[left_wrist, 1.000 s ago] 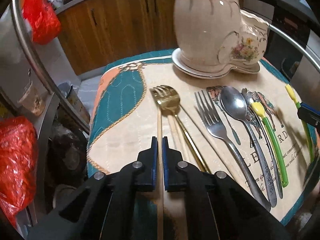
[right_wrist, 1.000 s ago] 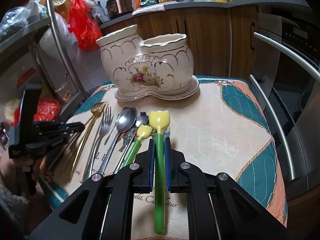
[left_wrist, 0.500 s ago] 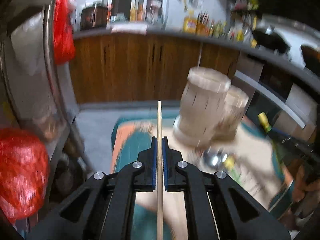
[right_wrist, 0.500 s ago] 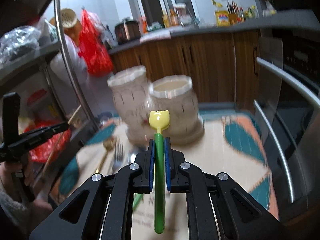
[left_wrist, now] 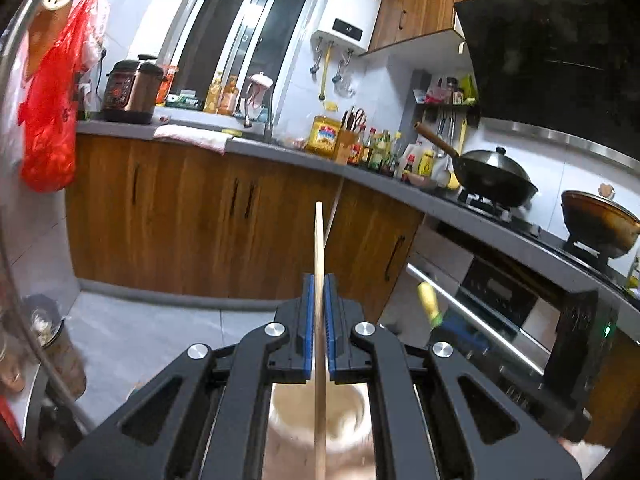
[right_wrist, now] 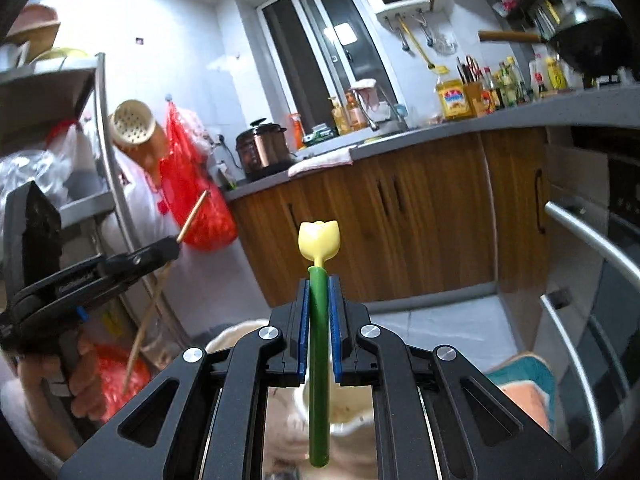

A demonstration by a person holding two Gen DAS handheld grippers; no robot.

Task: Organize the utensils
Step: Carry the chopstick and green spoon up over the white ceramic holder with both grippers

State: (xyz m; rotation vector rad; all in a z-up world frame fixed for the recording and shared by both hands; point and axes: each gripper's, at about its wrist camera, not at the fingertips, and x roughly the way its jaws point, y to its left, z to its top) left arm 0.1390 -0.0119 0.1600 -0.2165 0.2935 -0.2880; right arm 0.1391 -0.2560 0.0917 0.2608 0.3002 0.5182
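My left gripper (left_wrist: 319, 280) is shut on wooden chopsticks (left_wrist: 319, 240), held upright. Their lower end hangs over the mouth of the cream ceramic holder (left_wrist: 344, 412), seen blurred between the fingers. My right gripper (right_wrist: 319, 280) is shut on a green-handled utensil with a yellow tulip end (right_wrist: 319, 236), also upright. Its lower end hangs above the holder's opening (right_wrist: 344, 412). In the right wrist view the left gripper (right_wrist: 168, 246) with the chopsticks (right_wrist: 148, 312) shows at the left. In the left wrist view the yellow tulip end (left_wrist: 427, 298) shows at the right.
Wooden kitchen cabinets (left_wrist: 200, 216) and a grey counter with bottles and a pressure cooker (left_wrist: 132, 92) lie ahead. A stove with woks (left_wrist: 496, 180) and an oven (left_wrist: 520, 304) are at the right. A metal rack with a red bag (right_wrist: 200, 200) stands at the left.
Both grippers have lifted their utensils off the mat and tilted them upright above the holder. The mat and the other cutlery have dropped out of view.
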